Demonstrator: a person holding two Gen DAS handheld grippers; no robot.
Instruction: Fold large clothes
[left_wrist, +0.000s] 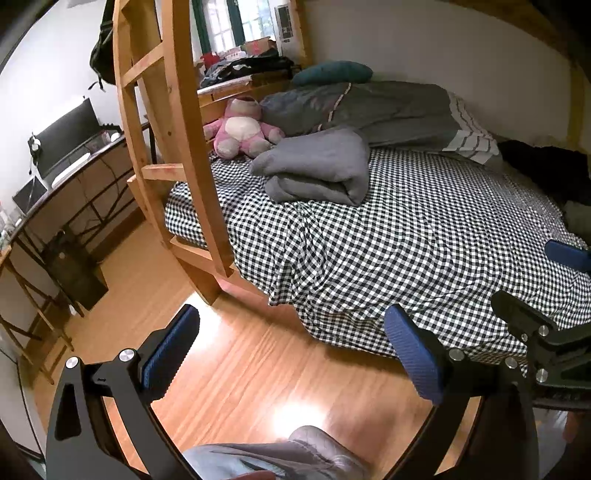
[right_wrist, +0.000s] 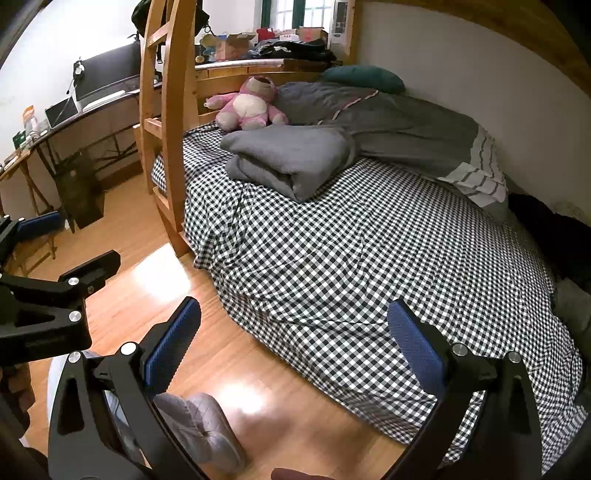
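1. A wooden ladder (left_wrist: 147, 122) rises at the bed's (left_wrist: 424, 236) left end, its rails standing between the floor and that end of the mattress; a desk with a dark monitor (left_wrist: 66, 136) lines the wall beyond it.
2. A pink plush bear (left_wrist: 242, 129) sits near the head edge of the bed, just beside a bunched grey duvet (left_wrist: 388, 107) that runs along the wall edge, with a teal pillow (left_wrist: 332, 72) behind it.
3. A dark heap of clothing (left_wrist: 546, 166) lies at the bed's far right corner by the wall.
4. The folded grey garment (left_wrist: 317, 166) rests on the checked sheet toward the head end, in front of the bear and touching the duvet; its long axis runs roughly across the bed, rolled fold facing the front edge.
5. The left gripper (left_wrist: 291, 354) hangs over the wood floor (left_wrist: 258, 369) by the front edge, jaws spread wide, holding nothing.
6. The right gripper (right_wrist: 295, 347) hovers at the same edge, likewise spread and empty.
7. A grey slipper (right_wrist: 207, 424) shows below.
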